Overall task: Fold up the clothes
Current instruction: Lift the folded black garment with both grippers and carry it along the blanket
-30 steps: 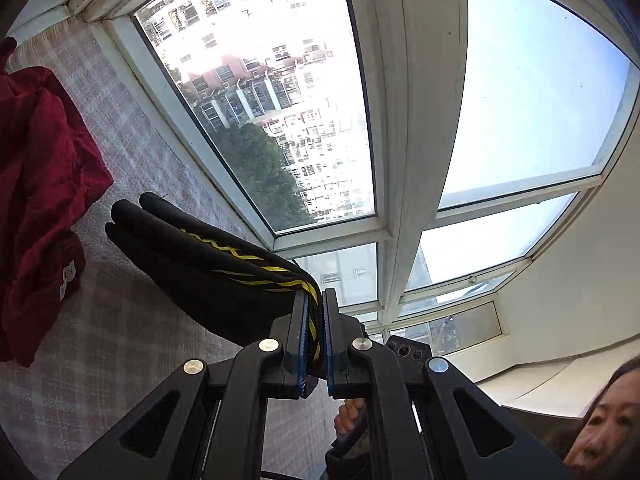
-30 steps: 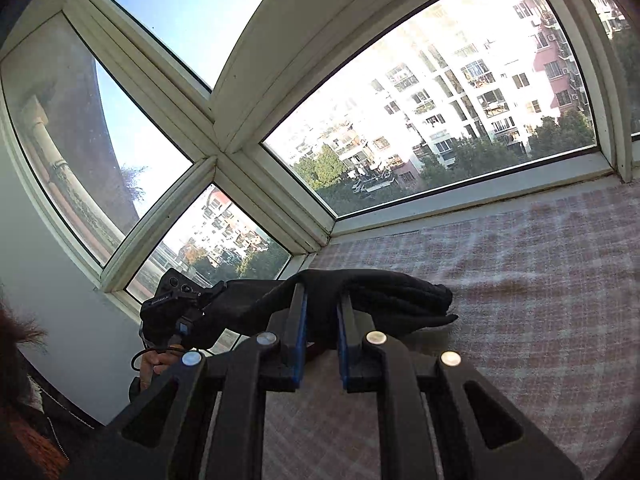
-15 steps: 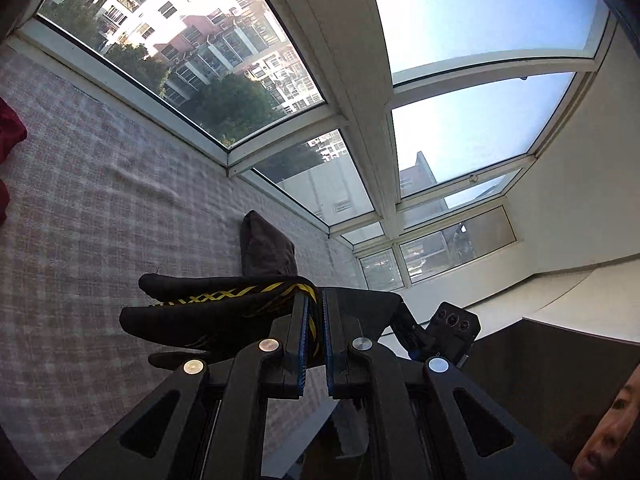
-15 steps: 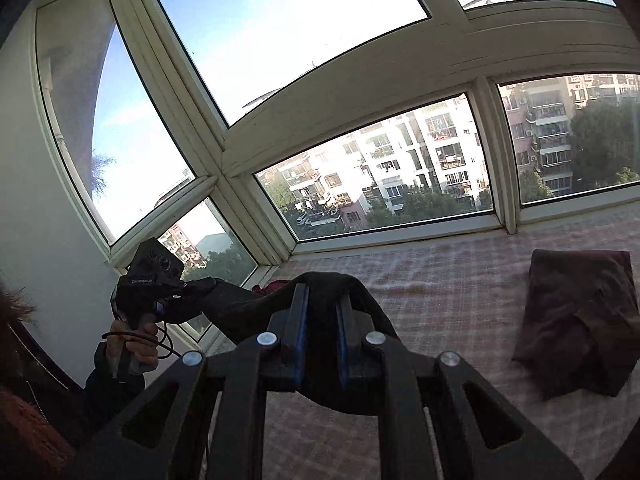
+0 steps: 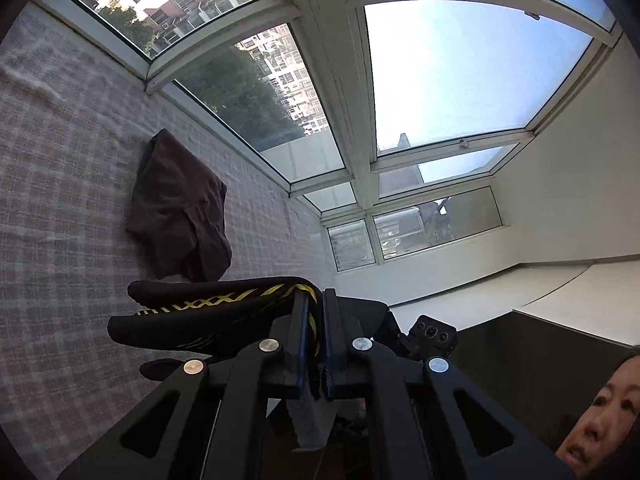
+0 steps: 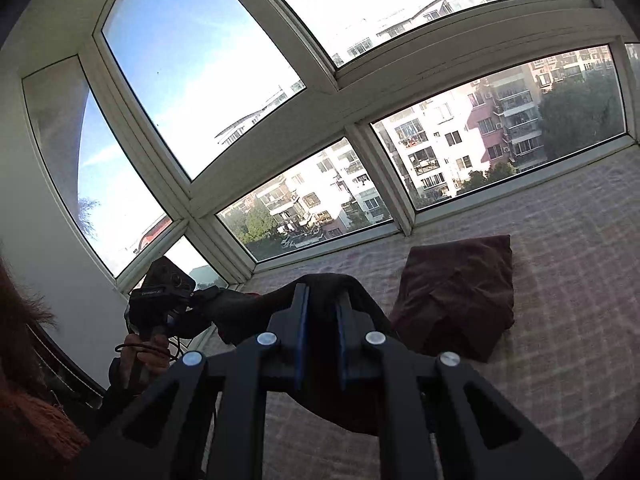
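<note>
Both grippers, with the black garment slung between them, have swung across the checked cover away from the red clothes, which are gone from view; a brown folded piece has come into sight.

Item 1, nearest: left gripper [image 5: 315,328], jaws pinched tight on the black garment [image 5: 208,316] at its yellow-patterned band. Cloth juts out sideways, off the cover.

Item 2: right gripper [image 6: 320,320], jaws clamped on a thicker bunch of the same garment [image 6: 248,308], which runs across to the other gripper [image 6: 164,288] in the person's hand [image 6: 140,356].

Item 3: brown piece [image 6: 456,300], folded, lying on the cover [image 6: 560,240] near the window-side edge, just beyond the carried garment.

Item 4, farthest: window [image 6: 280,120] along the cover's far edge.

Risks, as judged:
- Thin grip on the left; a quick swing could pull the band free and undo the fold.
- Loose ends hang out of view; they may drag over the brown piece and rumple it.
- Setting down too near the brown piece would overlap the two.
- Uneven pull between grippers would skew the folded shape.
</note>
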The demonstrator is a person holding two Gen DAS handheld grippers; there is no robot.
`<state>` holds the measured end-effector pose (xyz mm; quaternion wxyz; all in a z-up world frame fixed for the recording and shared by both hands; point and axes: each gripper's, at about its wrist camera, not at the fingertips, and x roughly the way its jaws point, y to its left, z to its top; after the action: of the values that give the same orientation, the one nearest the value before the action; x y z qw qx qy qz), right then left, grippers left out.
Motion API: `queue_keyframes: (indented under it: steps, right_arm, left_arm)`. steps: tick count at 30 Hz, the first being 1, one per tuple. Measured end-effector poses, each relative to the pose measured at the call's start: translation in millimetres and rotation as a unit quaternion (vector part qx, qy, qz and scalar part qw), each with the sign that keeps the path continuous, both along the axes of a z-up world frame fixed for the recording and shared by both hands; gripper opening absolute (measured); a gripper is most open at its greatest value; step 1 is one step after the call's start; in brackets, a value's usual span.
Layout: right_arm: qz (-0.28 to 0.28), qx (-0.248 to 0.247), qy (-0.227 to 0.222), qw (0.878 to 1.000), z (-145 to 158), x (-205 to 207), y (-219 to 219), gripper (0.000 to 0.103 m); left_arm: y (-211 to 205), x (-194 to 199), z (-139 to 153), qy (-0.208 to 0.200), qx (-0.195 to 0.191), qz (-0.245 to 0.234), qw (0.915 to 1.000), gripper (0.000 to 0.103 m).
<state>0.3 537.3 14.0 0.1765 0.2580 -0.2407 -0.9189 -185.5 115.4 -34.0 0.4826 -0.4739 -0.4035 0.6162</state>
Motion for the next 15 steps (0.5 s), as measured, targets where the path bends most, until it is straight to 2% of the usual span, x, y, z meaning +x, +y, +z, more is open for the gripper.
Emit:
queue_keyframes:
  steps: [4,8,11,15]
  right_arm:
    - [0.011,-0.005,-0.022,1.0,-9.2,-45.6,53.4,0.012]
    - [0.017,-0.004,-0.047,0.999,-34.7,-120.1,91.0,0.012]
    - [0.008,0.004,-0.076,0.997,-75.9,-194.3,122.3,0.012]
    - [-0.009,0.011,-0.143,0.99,-155.9,-296.0,154.3,0.012]
  left_arm:
    - [45.1,-38.0,-12.6,-0.022,-0.004,0.014,0.9996,0.006]
    - [85.9,-105.1,-40.1,-0.046,-0.03,0.02,0.9983,0.006]
    - [116.5,-172.1,-73.8,-0.056,-0.065,0.024,0.996,0.006]
    - [153.9,-250.8,-131.8,-0.077,-0.113,0.008,0.9906,0.006]
